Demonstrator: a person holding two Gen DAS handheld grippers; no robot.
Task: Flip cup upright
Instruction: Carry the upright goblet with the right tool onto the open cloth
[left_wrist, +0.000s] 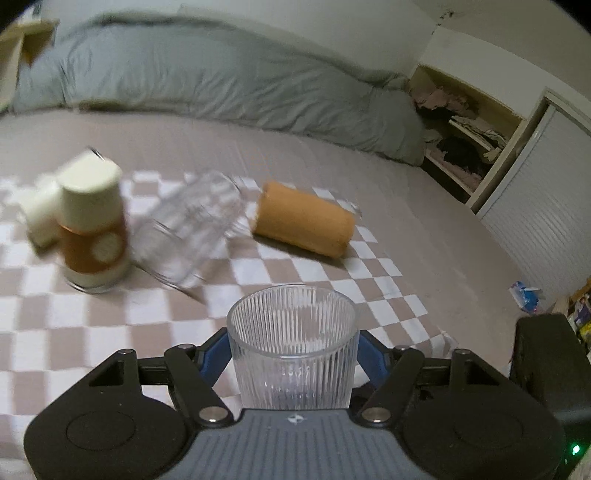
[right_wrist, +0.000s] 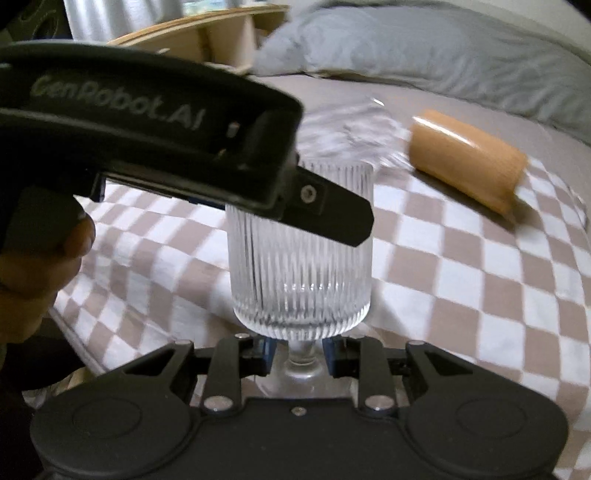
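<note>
step: ribbed glass cup is held mouth-up in the left gripper, blue fingers pinching its wall on both sides; flip looks essentially done, set-down left
cup place: above the checkered blanket on the bed, nearer the cameras than the lying orange cup; contact with the blanket cannot be told
right gripper: fingers spread either side of a clear stem-like base below the cup, apparently not touching it; whether that base belongs to the cup I can't tell
next move: likely lower the cup level onto the blanket, then release; soft bedding, tip risk
left wrist only: open mouth of the cup; upside-down white-and-orange cup left of the orange cup, blurred clear glass lying between them
right wrist only: cup side-on, left gripper body across it, person's hand on the handle
</note>
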